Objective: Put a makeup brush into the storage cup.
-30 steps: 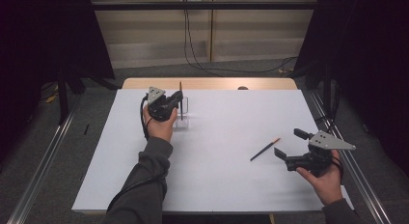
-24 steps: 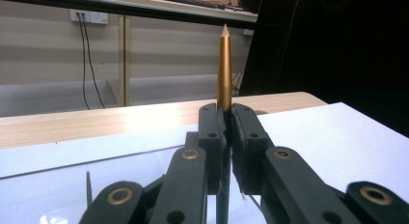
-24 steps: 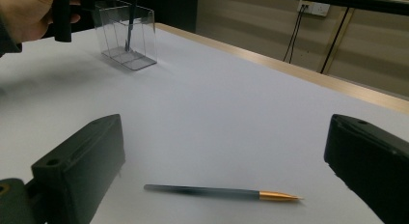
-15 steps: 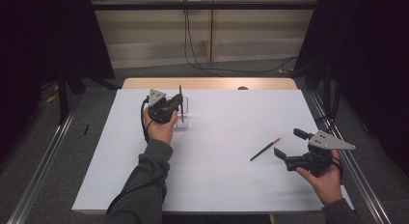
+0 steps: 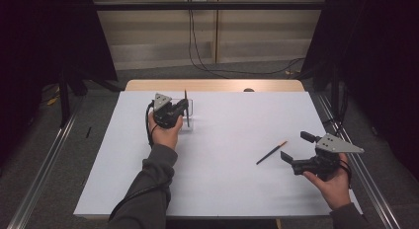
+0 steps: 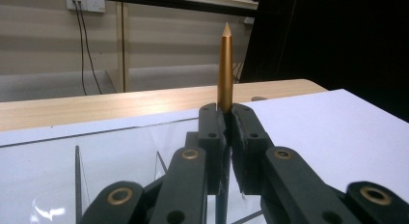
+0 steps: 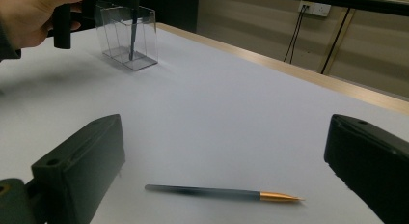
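Note:
A dark pen with a gold tip (image 6: 224, 64) stands upright, tip up, with my left gripper (image 6: 225, 113) shut on its shaft. In the high view this left gripper (image 5: 184, 109) holds the pen (image 5: 186, 101) over a clear plastic holder (image 5: 190, 124) at the table's far left. The pen's lower end reaches down inside the holder (image 7: 126, 35). A second pen (image 5: 271, 153) of the same kind lies flat on the white sheet at the right. My right gripper (image 5: 296, 146) is open just right of it, and the lying pen (image 7: 217, 191) rests between and ahead of its jaws.
A white sheet (image 5: 222, 189) covers the table, with a strip of bare wood (image 5: 212, 86) along the far edge. A small dark object (image 5: 248, 90) sits on that strip. Metal rails (image 5: 44, 160) run along the floor on both sides.

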The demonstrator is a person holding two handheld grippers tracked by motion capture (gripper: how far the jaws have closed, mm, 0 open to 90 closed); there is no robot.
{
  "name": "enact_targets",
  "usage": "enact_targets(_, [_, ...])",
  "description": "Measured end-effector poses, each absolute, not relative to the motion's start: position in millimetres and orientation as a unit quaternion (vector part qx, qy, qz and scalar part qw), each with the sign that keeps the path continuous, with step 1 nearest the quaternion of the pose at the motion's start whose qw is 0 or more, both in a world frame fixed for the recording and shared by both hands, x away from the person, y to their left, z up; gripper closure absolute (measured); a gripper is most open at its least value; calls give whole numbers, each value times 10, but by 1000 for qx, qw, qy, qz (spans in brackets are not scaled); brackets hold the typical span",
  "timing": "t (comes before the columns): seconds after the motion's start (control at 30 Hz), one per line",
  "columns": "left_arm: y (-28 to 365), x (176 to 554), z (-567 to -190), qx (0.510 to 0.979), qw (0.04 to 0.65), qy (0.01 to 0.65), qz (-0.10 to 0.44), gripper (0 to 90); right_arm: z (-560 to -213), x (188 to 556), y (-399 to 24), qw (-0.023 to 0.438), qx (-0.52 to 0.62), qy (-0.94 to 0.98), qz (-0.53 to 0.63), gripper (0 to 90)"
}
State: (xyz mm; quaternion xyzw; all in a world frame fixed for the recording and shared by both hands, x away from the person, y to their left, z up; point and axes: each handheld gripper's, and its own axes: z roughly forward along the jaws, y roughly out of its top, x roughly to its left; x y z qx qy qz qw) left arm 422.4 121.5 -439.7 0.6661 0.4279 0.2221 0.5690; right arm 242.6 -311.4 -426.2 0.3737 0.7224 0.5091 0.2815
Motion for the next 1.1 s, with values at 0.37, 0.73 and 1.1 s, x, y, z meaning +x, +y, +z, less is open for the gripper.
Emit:
enact_targets(0.37, [1202, 4233, -4451, 672, 561, 432, 218, 835, -4265, 2425, -3117, 282, 373, 723, 509, 1])
enact_targets(0.73, [1199, 4235, -4487, 674, 555, 438, 214, 834, -4257, 2419, -3119, 283, 372, 724, 508, 1])
enact_targets(1.1, [1198, 4244, -4488, 676, 553, 437, 215, 832, -4256, 2420, -3112, 280, 371, 724, 509, 1])
